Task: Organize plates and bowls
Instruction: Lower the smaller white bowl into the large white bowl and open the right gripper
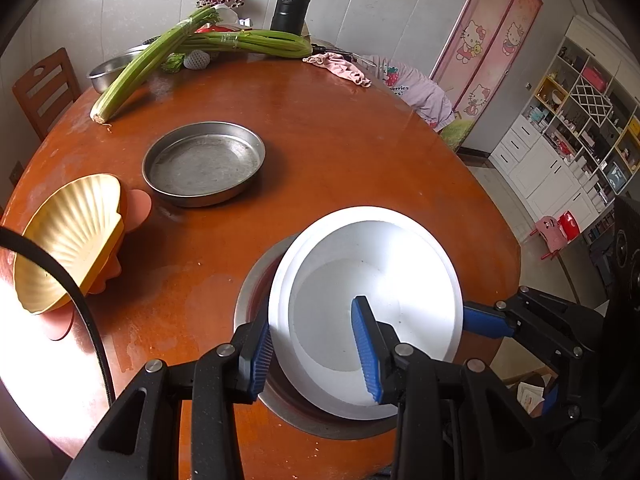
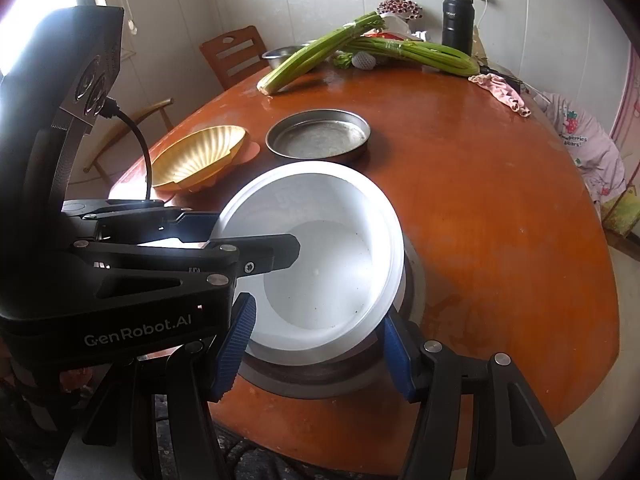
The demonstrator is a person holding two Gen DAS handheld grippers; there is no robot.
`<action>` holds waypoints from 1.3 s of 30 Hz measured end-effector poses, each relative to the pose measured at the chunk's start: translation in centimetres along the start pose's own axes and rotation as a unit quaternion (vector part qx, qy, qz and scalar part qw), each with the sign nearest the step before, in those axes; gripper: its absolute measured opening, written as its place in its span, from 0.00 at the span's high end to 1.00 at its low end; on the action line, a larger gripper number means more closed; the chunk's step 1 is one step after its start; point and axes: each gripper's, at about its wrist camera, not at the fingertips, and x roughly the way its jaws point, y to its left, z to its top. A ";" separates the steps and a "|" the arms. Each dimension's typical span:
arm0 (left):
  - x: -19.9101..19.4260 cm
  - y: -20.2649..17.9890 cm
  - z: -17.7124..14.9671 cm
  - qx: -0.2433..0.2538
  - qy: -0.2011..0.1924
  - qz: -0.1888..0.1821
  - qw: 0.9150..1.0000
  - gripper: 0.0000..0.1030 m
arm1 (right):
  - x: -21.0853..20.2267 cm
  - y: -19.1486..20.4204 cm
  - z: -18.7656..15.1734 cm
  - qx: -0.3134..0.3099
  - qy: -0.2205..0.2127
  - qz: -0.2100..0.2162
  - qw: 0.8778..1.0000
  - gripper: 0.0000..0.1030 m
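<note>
I have the left gripper (image 1: 316, 350) clamped across the near-left rim of the white bowl (image 1: 384, 280), one pad outside the wall and one inside, while the right gripper (image 2: 316, 354) straddles the bowl's near-right edge; its pads look close to the wall, but I cannot tell whether they are pressing it. The bowl is tilted, partly seated in a shallow steel plate (image 1: 256, 280) at the near edge of the table (image 1: 340, 128). My worry is the grip: the bowl is smooth and held only by its thin rim, so if I lift unevenly it could pivot out of the pads or scrape against the plate below and drag it toward the near edge. A second steel pan (image 1: 204, 162) sits farther away, and a yellow shell-shaped dish (image 1: 68, 240) rests on an orange mat to the left, both well apart from the bowl. The table is round, glossy brown and slick-looking, with streaks. At its far side lie celery bunches (image 1: 200, 44), a black flask (image 1: 290, 2) and a pink cloth (image 1: 340, 68). Beyond are grey wall panels, a wooden chair (image 1: 44, 88) on the left, and white shelving on the right.
</note>
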 end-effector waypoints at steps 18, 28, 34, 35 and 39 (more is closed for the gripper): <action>0.4 0.2 0.1 -0.001 0.005 0.006 1.000 0.64 | 0.0 -0.7 -0.1 0.007 0.001 -0.012 1.000 0.39; 0.4 0.1 0.3 0.000 0.004 0.018 1.000 0.64 | 0.0 -1.3 0.0 0.008 0.002 -0.021 1.000 0.39; 0.4 0.0 0.6 0.002 0.003 0.022 1.000 0.64 | -0.1 -1.5 0.2 0.006 -0.001 -0.019 1.000 0.39; 0.4 0.0 0.7 0.001 0.003 0.023 1.000 0.64 | -0.1 -1.6 0.2 0.006 -0.001 -0.019 1.000 0.39; 0.4 -0.1 0.8 0.001 0.003 0.024 1.000 0.64 | -0.2 -1.9 0.4 0.007 -0.003 -0.018 1.000 0.39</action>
